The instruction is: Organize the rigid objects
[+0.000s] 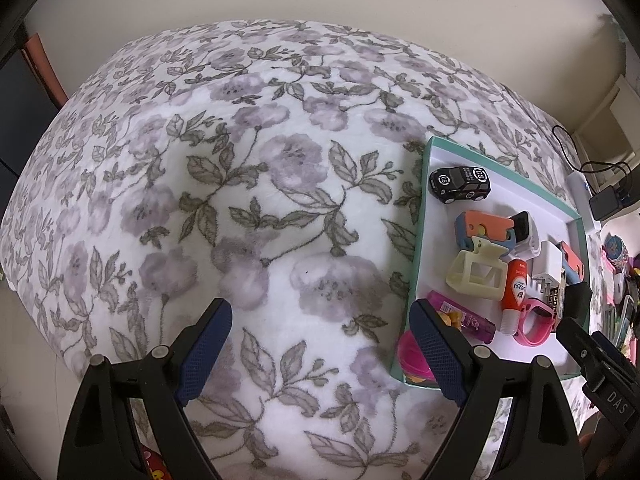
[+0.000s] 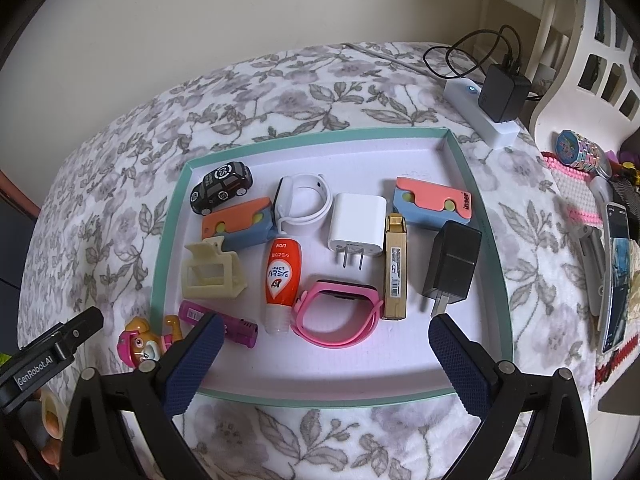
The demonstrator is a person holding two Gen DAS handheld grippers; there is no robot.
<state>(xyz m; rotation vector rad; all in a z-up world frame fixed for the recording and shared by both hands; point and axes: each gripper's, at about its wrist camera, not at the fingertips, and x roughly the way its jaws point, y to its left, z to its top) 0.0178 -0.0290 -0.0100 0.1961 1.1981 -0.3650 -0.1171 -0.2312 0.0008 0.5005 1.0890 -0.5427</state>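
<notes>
A teal-rimmed white tray (image 2: 490, 216) lies on a floral blanket. In it are a black toy car (image 2: 221, 187), two orange-and-blue boxes (image 2: 238, 229), a white band (image 2: 304, 200), a white charger (image 2: 357, 225), a gold lighter (image 2: 395, 266), a black charger (image 2: 452, 266), a cream hair claw (image 2: 210, 274), an orange tube (image 2: 282, 280), a pink watch (image 2: 336, 312) and a purple stick (image 2: 236, 326). My right gripper (image 2: 326, 334) is open and empty over the tray's near edge. My left gripper (image 1: 320, 320) is open and empty over the blanket, left of the tray (image 1: 420, 216).
A pink puppy toy (image 2: 142, 344) lies on the blanket left of the tray. A white power strip (image 2: 482, 114) with a black adapter and cable sits behind the tray. A phone (image 2: 616, 272) and small items lie at the right. A wall stands behind.
</notes>
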